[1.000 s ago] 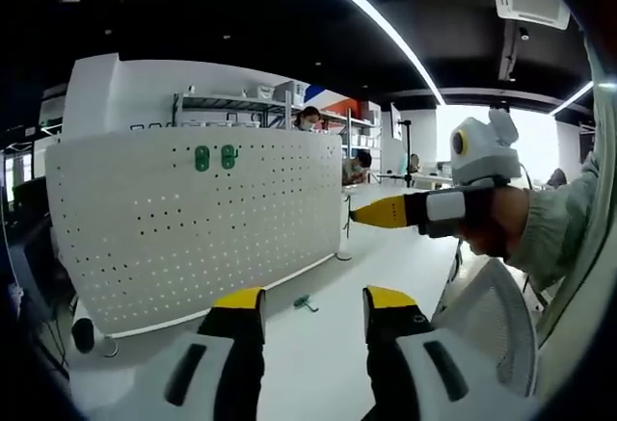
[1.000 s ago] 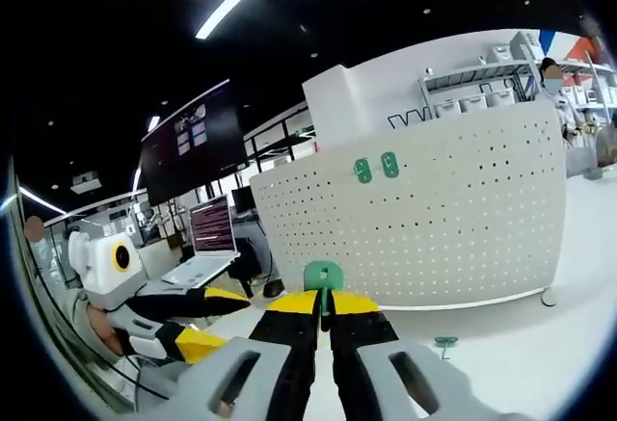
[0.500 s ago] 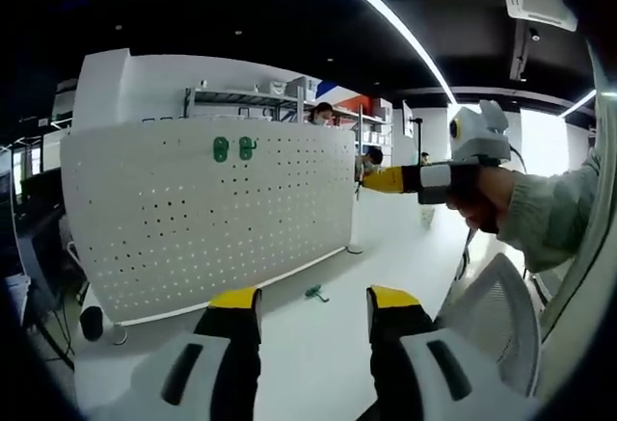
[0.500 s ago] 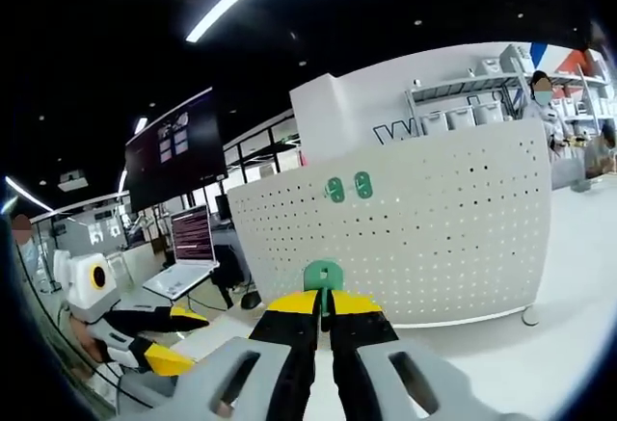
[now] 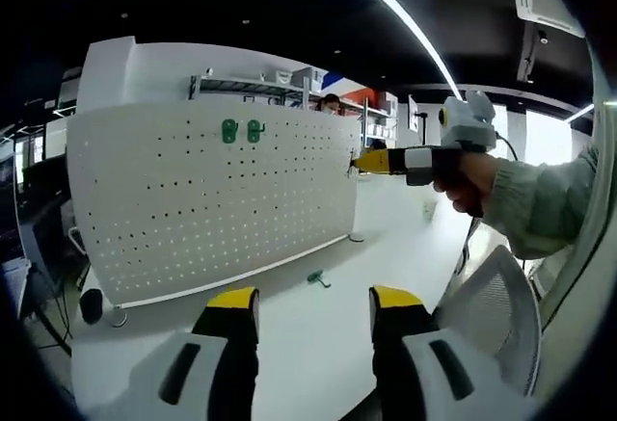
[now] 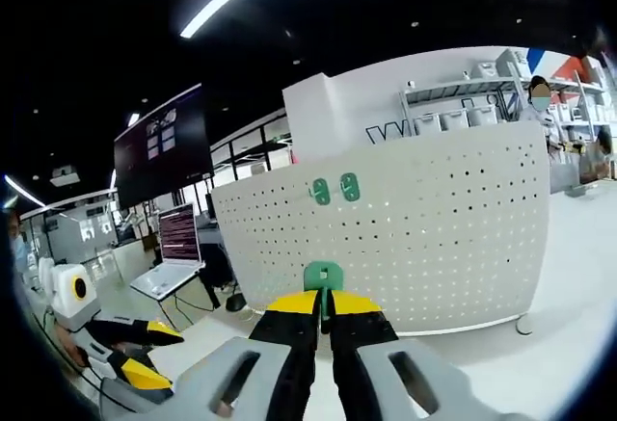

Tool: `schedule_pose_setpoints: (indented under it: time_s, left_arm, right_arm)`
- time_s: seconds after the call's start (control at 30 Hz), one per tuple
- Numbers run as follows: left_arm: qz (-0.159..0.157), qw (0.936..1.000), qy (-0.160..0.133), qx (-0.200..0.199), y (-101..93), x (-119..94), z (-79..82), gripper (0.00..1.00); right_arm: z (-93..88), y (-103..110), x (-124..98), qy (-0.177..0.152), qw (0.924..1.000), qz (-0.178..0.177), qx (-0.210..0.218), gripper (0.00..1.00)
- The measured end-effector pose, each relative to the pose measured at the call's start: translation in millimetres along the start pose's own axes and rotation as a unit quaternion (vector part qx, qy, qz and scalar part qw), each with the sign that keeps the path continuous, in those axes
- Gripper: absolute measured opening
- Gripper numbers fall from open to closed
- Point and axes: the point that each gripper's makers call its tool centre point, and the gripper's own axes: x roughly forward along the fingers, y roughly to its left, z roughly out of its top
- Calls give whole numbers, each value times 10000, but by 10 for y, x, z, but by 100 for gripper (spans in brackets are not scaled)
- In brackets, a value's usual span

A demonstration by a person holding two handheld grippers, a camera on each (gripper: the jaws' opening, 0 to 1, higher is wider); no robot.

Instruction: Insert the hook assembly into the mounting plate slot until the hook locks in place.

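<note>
— Where is the hook right now?

— Pinched in the right gripper [image 6: 323, 307]. In the right gripper view its yellow-tipped jaws are pressed together on a green hook assembly [image 6: 323, 279], whose rounded green top sticks up just above the tips. Behind it stands the white pegboard [image 6: 434, 238], upright on the white table [image 6: 569, 363], with two green hooks [image 6: 335, 189] already mounted side by side near its upper edge.

— And the other gripper?

— The left gripper [image 5: 313, 305] has its jaws spread wide, nothing between them — it sits low over the table [image 5: 318, 334]. In the left gripper view the pegboard [image 5: 212, 199] faces the camera, the two mounted hooks [image 5: 242, 131] high on it. Another small green hook [image 5: 317, 278] lies loose on the table, near the foot of the board.

— Can you see one gripper from the other?

— Yes. The left gripper view shows the right gripper [image 5: 359, 163] coming in from the right, held in a hand [image 5: 461, 178] with a light green sleeve, its yellow tip close to the board's right edge. Whether it touches the board, I cannot tell.
</note>
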Motion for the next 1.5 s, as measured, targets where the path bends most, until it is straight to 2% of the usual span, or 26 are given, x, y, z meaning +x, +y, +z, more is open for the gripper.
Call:
schedule_pose_setpoints:
  time_s: [0.27,0.9,1.27,1.5]
  left_arm:
    - [11,9999,48,-89,56,-8,-60,48]
    - [-18,9997,108,-210,169,18,-134,48]
    - [26,9996,92,-256,261,-2,-141,48]
    - [39,9997,48,-247,319,25,-100,48]
  right_arm:
    - [55,-50,138,-12,10000,-74,-64,1]
    - [477,-286,495,-388,9983,-357,-236,1]
    - [513,-390,647,-406,9974,-545,-242,1]
    - [522,-401,675,-362,9976,-535,-258,1]
